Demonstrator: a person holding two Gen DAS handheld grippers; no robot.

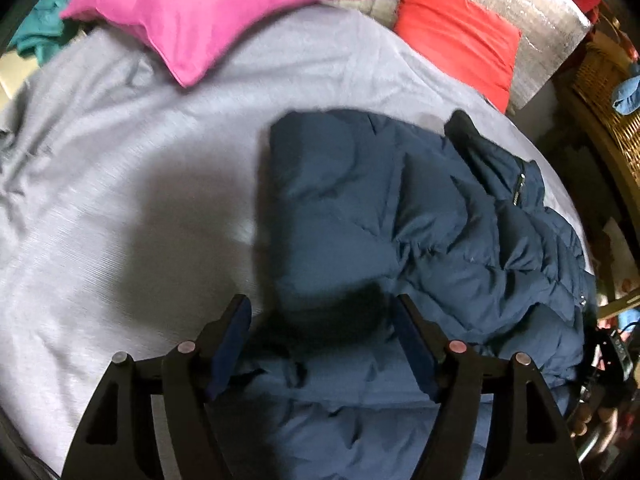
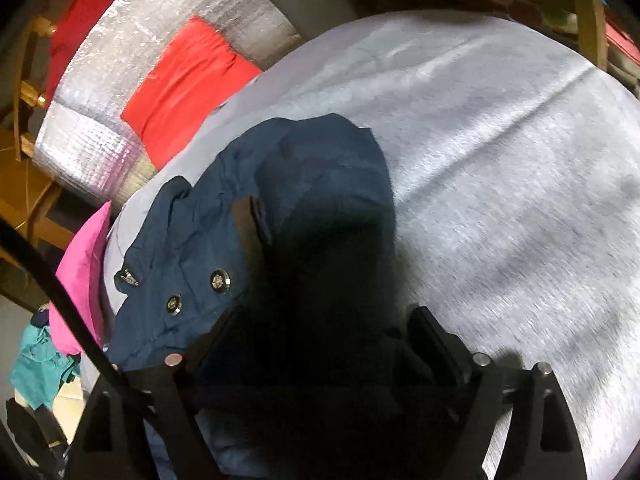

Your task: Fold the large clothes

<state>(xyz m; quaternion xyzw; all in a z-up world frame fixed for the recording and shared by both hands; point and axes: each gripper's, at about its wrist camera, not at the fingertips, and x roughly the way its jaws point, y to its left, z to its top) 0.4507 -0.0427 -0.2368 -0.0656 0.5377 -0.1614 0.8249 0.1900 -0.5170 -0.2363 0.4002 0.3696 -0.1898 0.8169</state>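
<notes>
A navy puffer jacket (image 1: 400, 208) lies partly folded on the grey bed sheet (image 1: 120, 160). In the left wrist view it covers the right half, with a zipped pocket near its far right side. My left gripper (image 1: 320, 304) hangs over its near edge, open, and the pads do not press the fabric between them. In the right wrist view the jacket (image 2: 280, 184) shows two metal snap buttons (image 2: 220, 280) on its left part. My right gripper (image 2: 326, 316) stands open just above the dark, shadowed cloth and holds nothing.
A pink pillow (image 1: 208, 8) and a red pillow (image 1: 456, 36) lie at the head of the bed against a silver foil mat (image 1: 540, 20). A wicker basket (image 1: 612, 92) stands beside the bed. Teal clothing (image 2: 36, 368) is heaped off the bed's edge. Bare sheet (image 2: 500, 160) spreads right of the jacket.
</notes>
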